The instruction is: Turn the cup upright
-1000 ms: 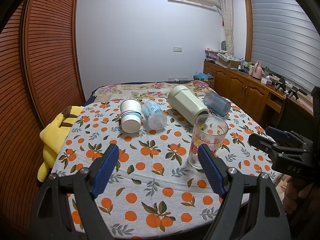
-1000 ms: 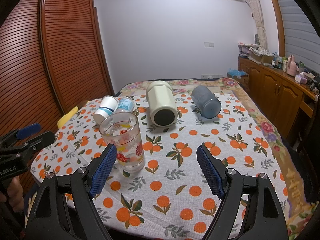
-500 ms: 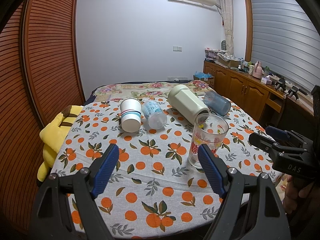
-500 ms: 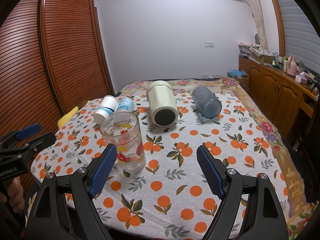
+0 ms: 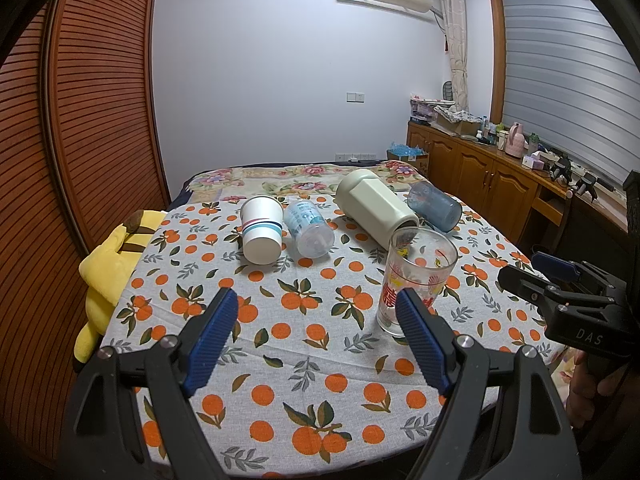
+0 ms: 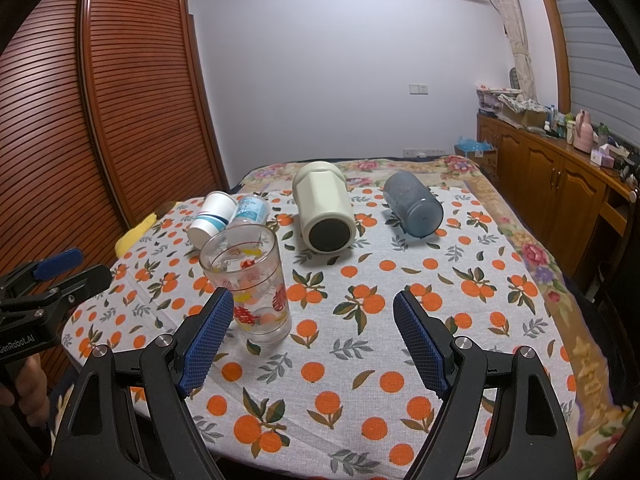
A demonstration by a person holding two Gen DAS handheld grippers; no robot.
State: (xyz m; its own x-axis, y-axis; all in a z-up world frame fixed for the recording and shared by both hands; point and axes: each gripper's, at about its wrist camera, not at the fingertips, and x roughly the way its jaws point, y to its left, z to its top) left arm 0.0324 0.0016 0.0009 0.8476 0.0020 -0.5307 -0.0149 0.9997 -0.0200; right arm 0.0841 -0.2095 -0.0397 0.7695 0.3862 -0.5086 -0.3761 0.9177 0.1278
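A printed clear glass (image 5: pixel 416 276) (image 6: pixel 250 284) stands upright on the orange-patterned tablecloth (image 5: pixel 304 344). Behind it lie on their sides a white paper cup (image 5: pixel 260 228) (image 6: pixel 212 216), a clear plastic bottle (image 5: pixel 308 228) (image 6: pixel 250 210), a cream jar (image 5: pixel 374 204) (image 6: pixel 324 210) and a blue-grey tumbler (image 5: pixel 436 206) (image 6: pixel 412 208). My left gripper (image 5: pixel 316 332) is open and empty over the near table, the glass just behind its right fingertip. My right gripper (image 6: pixel 312 332) is open and empty, the glass behind its left fingertip.
A yellow plush toy (image 5: pixel 112 268) hangs at the table's left edge. A slatted wooden wardrobe (image 5: pixel 80 120) stands to the left. A wooden sideboard (image 6: pixel 560 176) with clutter runs along the right wall. The other gripper shows in each view (image 5: pixel 568 292) (image 6: pixel 44 288).
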